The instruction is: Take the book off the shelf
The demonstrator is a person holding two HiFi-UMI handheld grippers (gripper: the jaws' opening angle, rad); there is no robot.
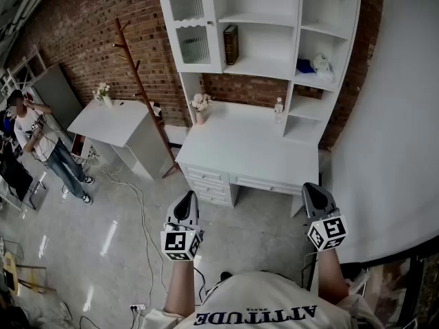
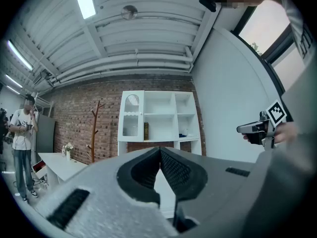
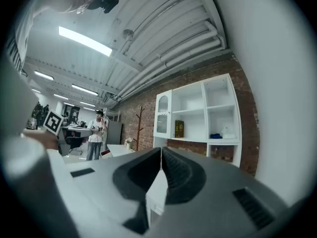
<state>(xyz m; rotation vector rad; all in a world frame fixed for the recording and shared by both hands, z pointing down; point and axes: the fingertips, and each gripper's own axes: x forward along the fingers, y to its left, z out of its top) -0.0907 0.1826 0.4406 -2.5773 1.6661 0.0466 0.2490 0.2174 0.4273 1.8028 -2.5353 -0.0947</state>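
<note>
Book (image 1: 231, 44) stands upright in the middle compartment of the white shelf (image 1: 264, 68). It sits hard against that compartment's left wall, beside the glass-door cupboard (image 1: 188, 26). It is well apart from both grippers, and the desk surface (image 1: 250, 153) lies between the person and it.

Left gripper (image 2: 160, 155): jaws pressed together, nothing between them. Right gripper (image 3: 161, 155): the same, closed tight and empty. Both are held level and close to the body, short of the surface's front edge.

Risks, as judged from here:
- Jaws arriving closed. They would push the spine deeper instead of taking it, so they need to open on the way in.
- Little room on the wall side. One jaw may have no gap to enter, and a shallow pinch on the spine alone could let the book swing or slip.
- Book is tall and narrow. A nudge from the open side may topple it flat on the shelf.
- Long reach over the surface. A low arm could clip the flower vase (image 1: 200, 107) or the small bottle (image 1: 278, 108).
- Cables (image 1: 140, 211) trail across the floor to the left, a trip hazard while stepping closer.
</note>
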